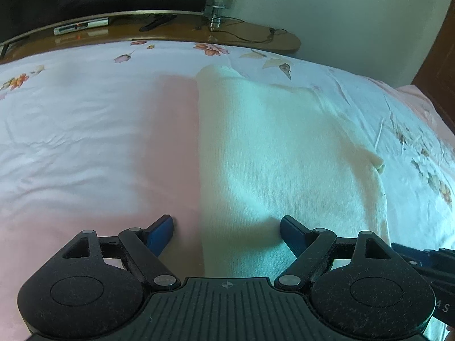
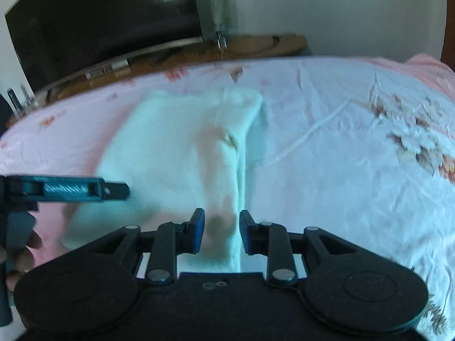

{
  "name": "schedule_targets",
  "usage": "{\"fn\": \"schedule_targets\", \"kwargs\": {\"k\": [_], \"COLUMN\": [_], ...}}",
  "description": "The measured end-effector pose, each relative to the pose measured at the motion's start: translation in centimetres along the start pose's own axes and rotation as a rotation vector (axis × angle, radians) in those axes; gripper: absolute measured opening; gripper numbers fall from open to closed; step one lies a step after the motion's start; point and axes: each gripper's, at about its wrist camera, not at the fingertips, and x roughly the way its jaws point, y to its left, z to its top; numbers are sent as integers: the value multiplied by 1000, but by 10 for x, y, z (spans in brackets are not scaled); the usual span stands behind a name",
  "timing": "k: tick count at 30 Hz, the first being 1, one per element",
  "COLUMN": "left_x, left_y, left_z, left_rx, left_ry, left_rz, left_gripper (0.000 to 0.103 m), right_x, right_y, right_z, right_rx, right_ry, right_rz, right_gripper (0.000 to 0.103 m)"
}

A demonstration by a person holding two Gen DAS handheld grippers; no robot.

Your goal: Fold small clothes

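Garment: a pale cream, soft knit piece of clothing lies flat on the bed, folded into a long band.
Long axis: it runs from the near edge by the grippers away toward the wooden worktop at the bed's far side; one straight folded edge faces left in the left wrist view.
Bed: a white sheet with a pink panel and printed flowers lies under the garment.
Left gripper: jaws spread wide, straddling the garment's near left edge, one blue pad on the sheet and one on the knit, holding nothing.
Right gripper: jaws narrowed around a raised ridge of the garment's near right edge; the view is blurred, so the pads seem not quite to press it.
Background: a dark television screen stands on the worktop.
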Motion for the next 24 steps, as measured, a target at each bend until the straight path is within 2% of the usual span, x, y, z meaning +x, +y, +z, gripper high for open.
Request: {"fn": "schedule_targets", "kwargs": {"k": [5,16,20,24], "left_x": [-3,1,8,16], "left_y": [2,12,13,12], "left_z": [5,28,38,43], "left_rx": [-30,-94,-111,-126], "left_ry": [3,-12,-7,-1], "left_rz": [-7,-13,-19,-38], "left_gripper": [82,82,82,82], "right_x": [-2,4,11,21], "right_y": [-8,-13,-10,-13], "right_z": [1,29,39,51], "right_rx": [37,78,52,62], "right_ry": [-5,-43,-51,-57], "right_rz": [30,85,89,89], "right_gripper": [32,63,64,72]}}
